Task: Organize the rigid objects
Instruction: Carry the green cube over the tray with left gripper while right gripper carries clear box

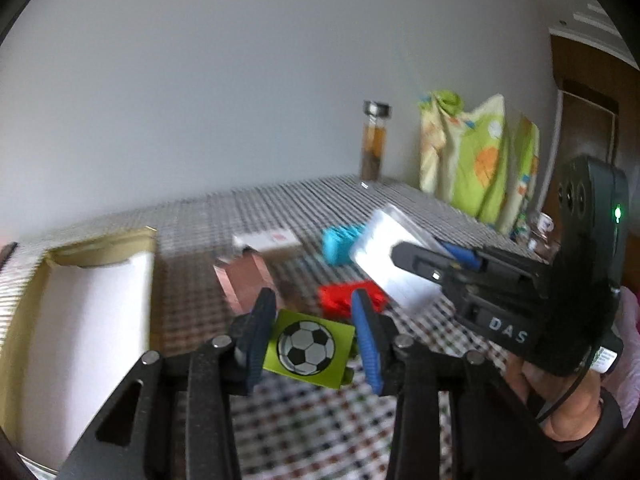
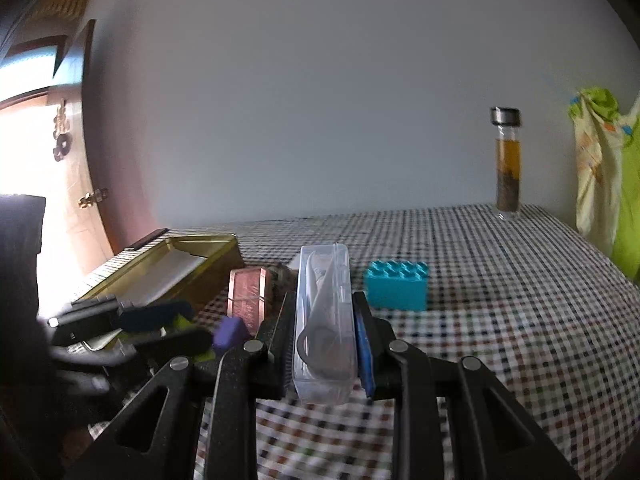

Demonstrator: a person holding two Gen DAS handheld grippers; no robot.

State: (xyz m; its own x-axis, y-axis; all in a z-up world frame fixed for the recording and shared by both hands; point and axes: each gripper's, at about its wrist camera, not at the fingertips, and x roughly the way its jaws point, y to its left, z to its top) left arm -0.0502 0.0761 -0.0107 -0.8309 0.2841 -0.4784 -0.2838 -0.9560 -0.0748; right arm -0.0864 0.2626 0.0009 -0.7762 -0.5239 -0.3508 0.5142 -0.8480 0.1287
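Observation:
My left gripper point(image 1: 314, 334) is shut on a green block with a football picture point(image 1: 310, 348), held above the checked tablecloth. My right gripper point(image 2: 322, 334) is shut on a clear plastic case point(image 2: 325, 320) with white utensils inside; the same case point(image 1: 394, 258) shows at the right of the left wrist view. An open gold tin point(image 1: 72, 320) with a white lining lies at the left, also seen as the gold tin point(image 2: 176, 268). On the cloth rest a red brick point(image 1: 348, 296), a blue studded brick point(image 2: 396, 284) and a copper-coloured box point(image 2: 249, 296).
A glass bottle point(image 2: 507, 160) with brown contents stands at the table's far edge by the wall. A green and yellow patterned cloth point(image 1: 476, 156) hangs at the right. A white flat box point(image 1: 266, 240) lies behind the copper box. A wooden door point(image 2: 64, 184) is at the left.

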